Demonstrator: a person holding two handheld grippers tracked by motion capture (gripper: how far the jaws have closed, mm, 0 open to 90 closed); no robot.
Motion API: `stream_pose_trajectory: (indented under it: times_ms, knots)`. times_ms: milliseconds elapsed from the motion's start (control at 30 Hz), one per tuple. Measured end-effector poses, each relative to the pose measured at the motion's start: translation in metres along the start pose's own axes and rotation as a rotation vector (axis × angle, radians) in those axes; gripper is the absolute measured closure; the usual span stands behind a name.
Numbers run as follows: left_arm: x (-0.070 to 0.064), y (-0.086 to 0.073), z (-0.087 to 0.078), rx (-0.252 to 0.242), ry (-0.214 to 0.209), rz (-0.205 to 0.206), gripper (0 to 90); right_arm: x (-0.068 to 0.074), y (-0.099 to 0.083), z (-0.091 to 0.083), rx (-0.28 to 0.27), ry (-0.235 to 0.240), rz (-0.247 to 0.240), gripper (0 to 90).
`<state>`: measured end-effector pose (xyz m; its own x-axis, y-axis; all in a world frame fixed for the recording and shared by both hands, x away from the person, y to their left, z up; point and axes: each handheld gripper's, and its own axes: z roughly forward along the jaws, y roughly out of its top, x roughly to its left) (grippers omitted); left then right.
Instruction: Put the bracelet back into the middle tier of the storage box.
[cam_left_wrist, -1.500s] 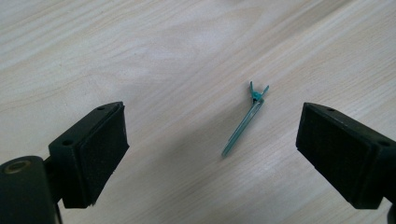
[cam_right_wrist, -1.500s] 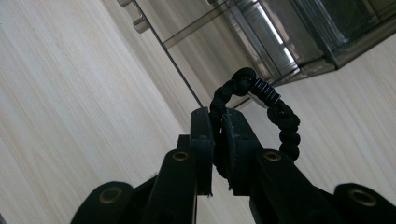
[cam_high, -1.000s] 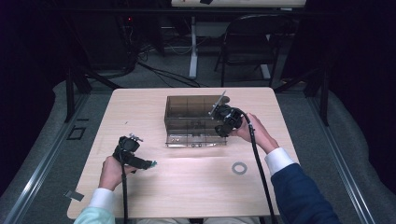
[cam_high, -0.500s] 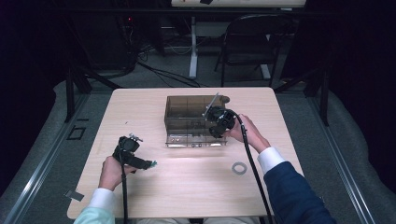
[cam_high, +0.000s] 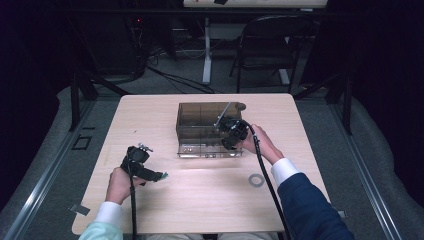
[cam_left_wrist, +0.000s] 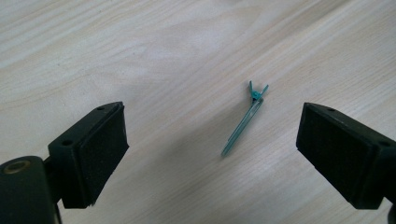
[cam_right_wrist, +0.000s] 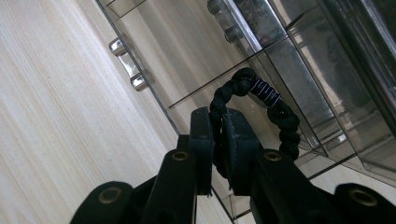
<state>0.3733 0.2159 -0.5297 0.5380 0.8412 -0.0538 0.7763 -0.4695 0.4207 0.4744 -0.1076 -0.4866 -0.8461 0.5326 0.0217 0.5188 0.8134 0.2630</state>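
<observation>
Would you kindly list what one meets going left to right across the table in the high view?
Left gripper → clear box → right gripper → ring.

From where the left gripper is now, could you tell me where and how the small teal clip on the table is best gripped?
Grip the teal clip across its long thin shank, near the middle, coming straight down from above. It lies flat on the table, slanted between the open jaws of the left gripper, so turning the gripper until the pads face the shank's long sides should help; the forked end looks too small to pinch.
</observation>
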Motion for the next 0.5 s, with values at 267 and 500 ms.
stream_pose_trajectory:
  times_ms: [267, 500]
  knots:
    - [0.0, 0.0, 0.0, 0.0, 0.001, 0.0, 8.9, -0.002, -0.001, 0.007, -0.006, 0.009, 0.02, 83.0]
    - [0.001, 0.0, 0.0, 0.001, 0.0, -0.001, 8.9, -0.004, -0.002, 0.014, 0.004, 0.015, 0.032, 82.1]
